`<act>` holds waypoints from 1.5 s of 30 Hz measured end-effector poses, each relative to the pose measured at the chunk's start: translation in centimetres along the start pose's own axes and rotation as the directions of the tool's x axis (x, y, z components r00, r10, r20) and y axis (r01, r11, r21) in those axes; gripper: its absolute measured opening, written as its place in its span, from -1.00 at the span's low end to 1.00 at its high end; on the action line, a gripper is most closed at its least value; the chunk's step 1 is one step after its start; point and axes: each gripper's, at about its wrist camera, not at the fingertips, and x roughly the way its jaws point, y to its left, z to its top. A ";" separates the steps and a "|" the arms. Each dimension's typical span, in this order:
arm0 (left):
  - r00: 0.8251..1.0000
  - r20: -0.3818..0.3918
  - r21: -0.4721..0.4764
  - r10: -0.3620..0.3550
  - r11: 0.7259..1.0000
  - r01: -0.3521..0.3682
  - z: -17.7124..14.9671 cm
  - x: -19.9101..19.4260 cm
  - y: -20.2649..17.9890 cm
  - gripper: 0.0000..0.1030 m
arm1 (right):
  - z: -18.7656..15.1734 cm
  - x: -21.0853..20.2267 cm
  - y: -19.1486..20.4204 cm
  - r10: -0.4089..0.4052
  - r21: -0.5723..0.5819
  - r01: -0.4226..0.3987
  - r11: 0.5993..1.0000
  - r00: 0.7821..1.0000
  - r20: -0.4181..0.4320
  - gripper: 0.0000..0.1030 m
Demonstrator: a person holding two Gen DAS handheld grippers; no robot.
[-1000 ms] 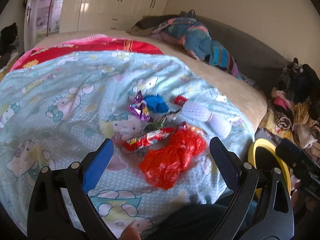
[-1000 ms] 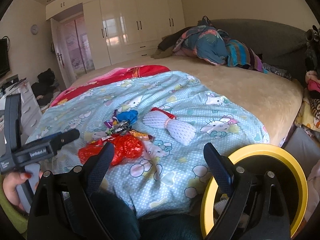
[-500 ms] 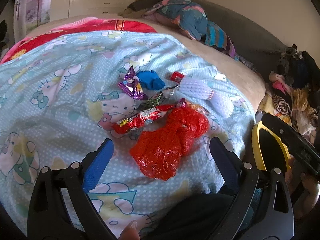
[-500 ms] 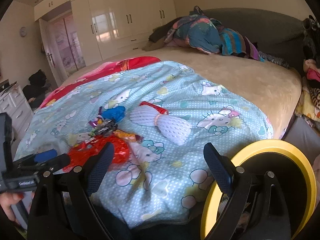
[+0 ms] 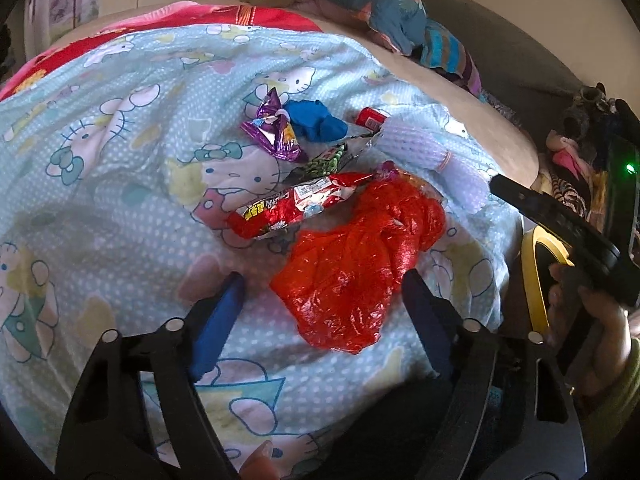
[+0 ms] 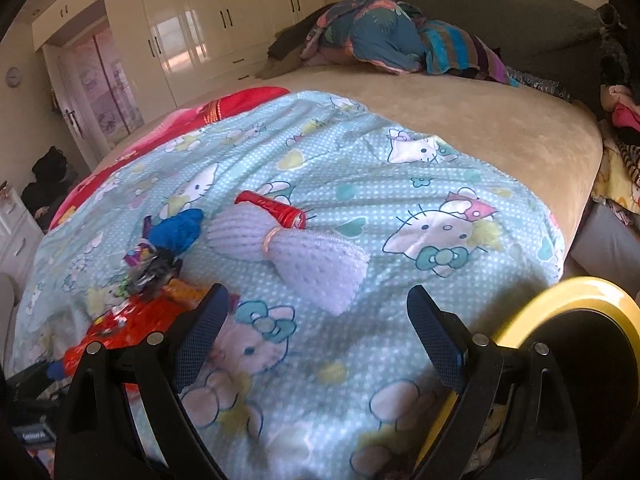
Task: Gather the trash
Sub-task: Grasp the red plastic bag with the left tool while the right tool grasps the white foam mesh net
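Over the bed (image 5: 100, 184) my left gripper (image 5: 320, 300) is closing around the red plastic bag (image 5: 360, 256); I'd pinch deep. Right gripper (image 6: 316, 320) fingers spread, empty.

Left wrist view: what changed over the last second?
The left tongs came down onto the red bag, which now lies between jaws that are closing but not yet pressing it. The right tongs moved in nearer the white foam net, open. The trash has not shifted.
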 end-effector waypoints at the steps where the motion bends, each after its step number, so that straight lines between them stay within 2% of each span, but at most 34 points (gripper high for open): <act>1: 1.000 -0.001 -0.002 0.000 1.000 0.000 0.0 0.1 0.0 0.36 | 0.1 0.5 0.0 -0.002 0.000 0.002 1.000 1.000 -0.007 0.71; 14: 1.000 -0.015 0.025 -0.016 1.000 0.016 -0.2 0.6 -0.5 -0.09 | 0.8 4.3 -0.4 0.018 0.028 -0.016 0.999 0.997 -0.075 0.68; 20: 1.000 -0.016 0.026 -0.022 0.999 0.022 -0.3 0.7 -0.6 -0.24 | 0.5 5.0 0.0 0.043 0.025 -0.040 0.999 0.994 -0.103 0.21; 22: 1.000 -0.017 0.027 -0.022 0.999 0.023 -0.3 0.7 -0.6 -0.30 | 0.4 5.0 0.3 0.069 0.015 -0.068 0.998 0.991 -0.111 -0.07; 28: 1.000 -0.012 0.031 -0.028 0.999 0.028 -0.4 0.5 -0.7 -0.43 | -0.3 3.8 1.1 0.109 -0.007 -0.110 0.994 0.989 -0.105 -0.49; 36: 0.999 -0.001 0.068 -0.053 0.996 0.053 -0.6 0.2 -1.5 -0.67 | -1.8 0.5 1.1 0.112 -0.001 -0.112 0.994 0.993 -0.027 -0.56; 45: 0.996 0.049 0.131 -0.072 0.989 0.065 -0.4 -1.1 -2.9 -0.89 | -2.6 -2.7 0.5 0.115 0.007 -0.116 0.993 0.992 0.044 -0.58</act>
